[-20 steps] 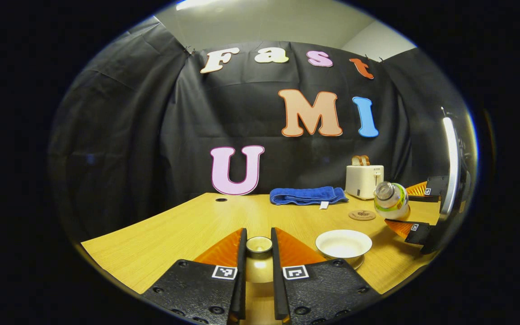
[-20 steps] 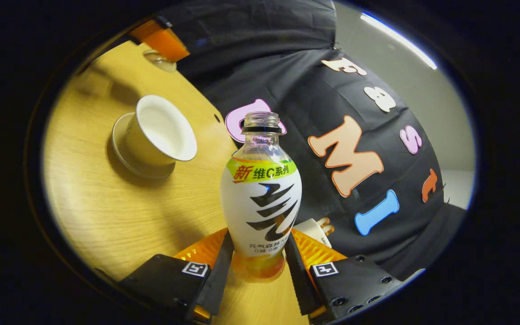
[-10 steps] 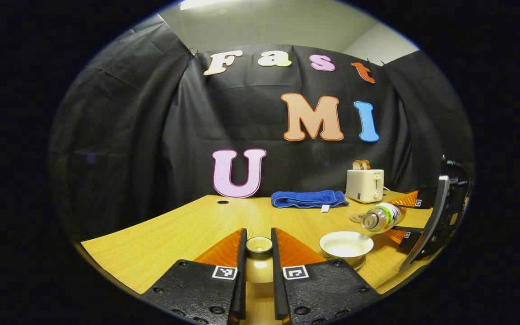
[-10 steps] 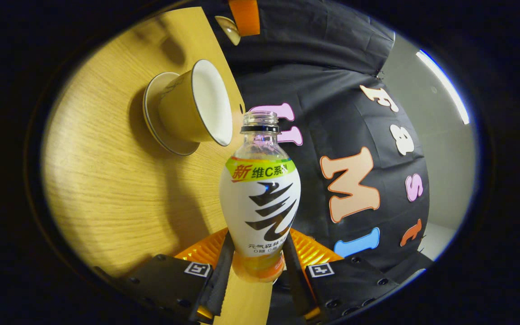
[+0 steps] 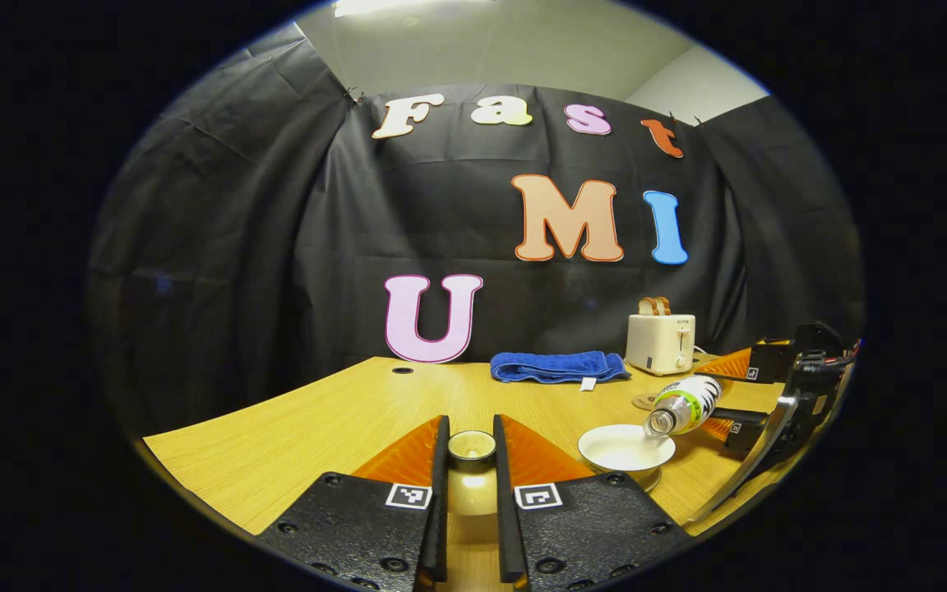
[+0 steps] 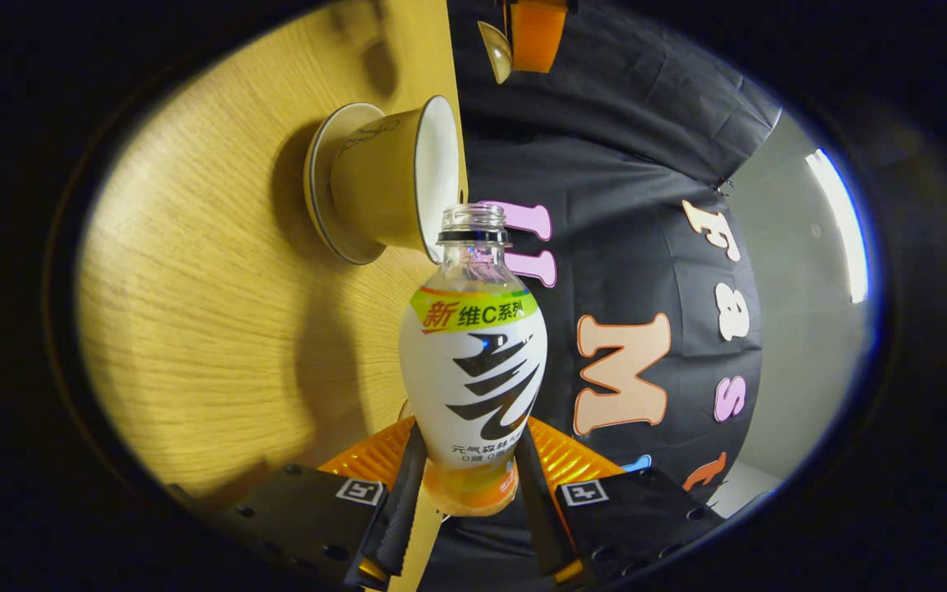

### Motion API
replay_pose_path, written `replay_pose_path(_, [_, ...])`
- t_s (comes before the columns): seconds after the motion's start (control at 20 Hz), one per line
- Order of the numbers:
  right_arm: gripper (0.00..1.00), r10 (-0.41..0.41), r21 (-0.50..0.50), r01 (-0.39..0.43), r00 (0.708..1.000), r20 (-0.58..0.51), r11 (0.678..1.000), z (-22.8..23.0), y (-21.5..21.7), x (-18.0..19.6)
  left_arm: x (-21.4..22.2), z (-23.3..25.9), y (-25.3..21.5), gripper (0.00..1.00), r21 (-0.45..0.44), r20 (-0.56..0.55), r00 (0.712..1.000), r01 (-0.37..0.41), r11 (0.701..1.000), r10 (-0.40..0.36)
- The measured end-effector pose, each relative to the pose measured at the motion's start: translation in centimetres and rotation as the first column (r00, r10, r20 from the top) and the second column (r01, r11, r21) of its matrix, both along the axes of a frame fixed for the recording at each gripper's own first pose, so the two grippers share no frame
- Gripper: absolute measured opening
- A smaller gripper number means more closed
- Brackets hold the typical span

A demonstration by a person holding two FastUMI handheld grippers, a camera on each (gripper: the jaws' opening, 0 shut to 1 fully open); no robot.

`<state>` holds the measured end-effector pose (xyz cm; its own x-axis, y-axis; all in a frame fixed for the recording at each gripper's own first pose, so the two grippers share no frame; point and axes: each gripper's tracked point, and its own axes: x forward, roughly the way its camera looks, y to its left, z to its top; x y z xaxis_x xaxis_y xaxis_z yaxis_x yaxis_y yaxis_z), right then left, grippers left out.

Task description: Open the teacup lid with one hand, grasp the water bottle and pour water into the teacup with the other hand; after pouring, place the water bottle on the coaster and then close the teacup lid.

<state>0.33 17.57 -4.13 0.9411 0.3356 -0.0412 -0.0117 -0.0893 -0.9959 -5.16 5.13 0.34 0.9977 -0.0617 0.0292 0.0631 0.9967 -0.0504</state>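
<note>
Now my right hand-held gripper [image 6: 464, 493] is clenching the tipped white-labelled plastic water bottle [image 6: 473, 362], mouth over the open cream ceramic teacup [image 5: 625, 450]; my left hand-held gripper [image 5: 470, 460] is gripping the round cream lid [image 5: 472, 446].

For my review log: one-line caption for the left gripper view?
Left gripper holds the teacup lid aside while the water bottle tips over the open teacup.

Black cloth [image 5: 219, 247] hangs all round as wall. White ceiling [image 5: 473, 41] above, bright light strip [image 5: 375, 6] at top. Wood table [image 5: 317, 419] with small round hole [image 5: 402, 371] far back. Blue towel [image 5: 557, 366] lies far on table, white toaster [image 5: 660, 344] just right of it, bread sticking up.
</note>
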Motion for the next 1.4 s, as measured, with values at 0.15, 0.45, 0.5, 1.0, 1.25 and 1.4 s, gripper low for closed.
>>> replay_pose_path(0.15, [0.62, 0.014, -0.053, -0.012, 0.999, 0.035, 0.999, 0.4, 0.2, 0.0, 0.0, 0.0, 0.0, 0.22, -0.001, -0.001, 1.0, 0.0, 1.0, 0.0])
replay_pose_path(0.45, [0.64, 0.033, -0.14, -0.022, 0.997, 0.077, 0.99, 1.3, 0.6, 0.1, 0.0, 0.0, 0.1, 0.22, -0.004, 0.0, 1.0, 0.001, 1.0, -0.001])
replay_pose_path(0.5, [0.64, 0.04, -0.162, -0.026, 0.996, 0.085, 0.986, 1.5, 0.8, 0.1, 0.0, 0.0, 0.0, 0.22, -0.005, 0.0, 1.0, 0.001, 1.0, -0.001])
replay_pose_path(1.0, [0.62, 0.105, -0.337, -0.049, 0.983, 0.151, 0.94, 3.6, 1.9, 0.6, -0.1, 0.1, 0.0, 0.22, -0.018, 0.002, 1.0, 0.004, 1.0, -0.003])
replay_pose_path(1.25, [0.63, 0.135, -0.401, -0.055, 0.975, 0.174, 0.915, 4.6, 2.7, 1.0, -0.1, 0.1, 0.1, 0.22, -0.021, 0.001, 1.0, 0.004, 1.0, -0.004])
replay_pose_path(1.4, [0.63, 0.149, -0.433, -0.057, 0.972, 0.183, 0.899, 5.1, 2.8, 1.6, -0.2, 0.1, 0.2, 0.22, -0.023, 0.0, 1.0, 0.003, 1.0, -0.003])
